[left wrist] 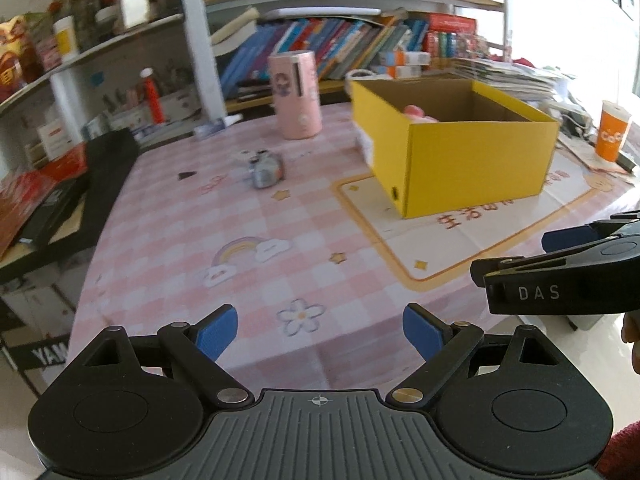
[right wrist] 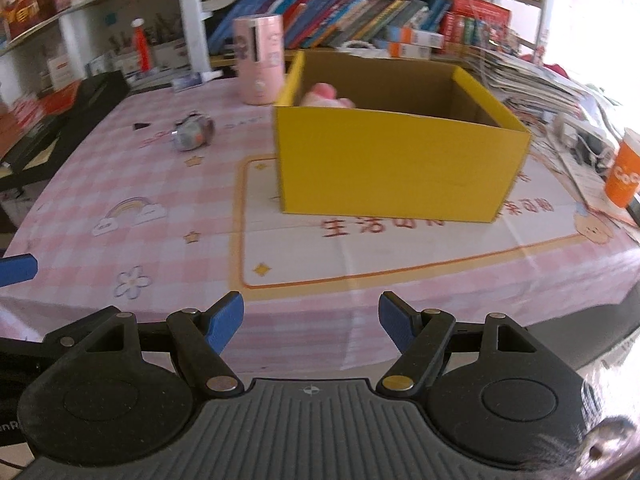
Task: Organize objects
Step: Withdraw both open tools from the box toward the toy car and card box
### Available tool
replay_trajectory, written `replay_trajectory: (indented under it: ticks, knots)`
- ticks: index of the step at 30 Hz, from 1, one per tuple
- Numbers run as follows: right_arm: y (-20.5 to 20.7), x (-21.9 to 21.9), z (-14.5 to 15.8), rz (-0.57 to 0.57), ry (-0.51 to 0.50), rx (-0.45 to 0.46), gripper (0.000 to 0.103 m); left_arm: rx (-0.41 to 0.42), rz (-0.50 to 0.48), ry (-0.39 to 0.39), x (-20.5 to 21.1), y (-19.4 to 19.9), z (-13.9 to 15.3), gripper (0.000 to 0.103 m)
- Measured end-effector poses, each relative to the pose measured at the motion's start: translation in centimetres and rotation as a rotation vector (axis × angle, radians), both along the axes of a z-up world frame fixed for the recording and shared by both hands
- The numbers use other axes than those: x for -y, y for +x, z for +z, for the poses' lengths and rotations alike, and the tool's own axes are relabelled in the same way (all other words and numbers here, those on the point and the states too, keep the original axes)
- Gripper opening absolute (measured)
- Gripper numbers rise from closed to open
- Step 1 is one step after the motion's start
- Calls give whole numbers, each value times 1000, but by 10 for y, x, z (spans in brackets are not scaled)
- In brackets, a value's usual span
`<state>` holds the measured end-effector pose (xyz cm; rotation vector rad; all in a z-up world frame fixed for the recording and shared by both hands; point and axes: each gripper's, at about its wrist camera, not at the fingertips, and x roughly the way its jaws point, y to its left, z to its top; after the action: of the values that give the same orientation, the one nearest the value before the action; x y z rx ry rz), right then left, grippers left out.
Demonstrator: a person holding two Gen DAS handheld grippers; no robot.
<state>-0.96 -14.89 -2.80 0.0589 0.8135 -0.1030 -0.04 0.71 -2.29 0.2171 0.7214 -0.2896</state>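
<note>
A yellow cardboard box (left wrist: 472,160) (right wrist: 392,168) stands open on the pink checked tablecloth (left wrist: 240,280) (right wrist: 120,168). A pink soft object (left wrist: 416,114) (right wrist: 324,94) lies inside it at the far left corner. A small grey toy (left wrist: 265,168) (right wrist: 193,133) lies on the cloth left of the box. A pink cylinder (left wrist: 297,94) (right wrist: 261,58) stands behind it. My left gripper (left wrist: 320,332) is open and empty above the table's near edge. My right gripper (right wrist: 311,324) is open and empty, also near the front edge; it shows at the right of the left wrist view (left wrist: 560,276).
An orange paper cup (left wrist: 612,132) (right wrist: 624,168) stands at the right by stacked papers (right wrist: 532,76). Bookshelves (left wrist: 340,40) line the back. A black case (left wrist: 100,184) lies off the table's left side. A small black chip (left wrist: 186,175) lies on the cloth.
</note>
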Motion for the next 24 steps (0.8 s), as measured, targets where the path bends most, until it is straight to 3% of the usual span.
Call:
replay_trajectory:
  ticks: [15,24]
  knots:
    - [17,-62,9,157,-5,40,73,61,159,-13,-63,-8,13,92]
    - [27,-84,9,234,-8,37,73,49,217,-31,-81,-1,11,92]
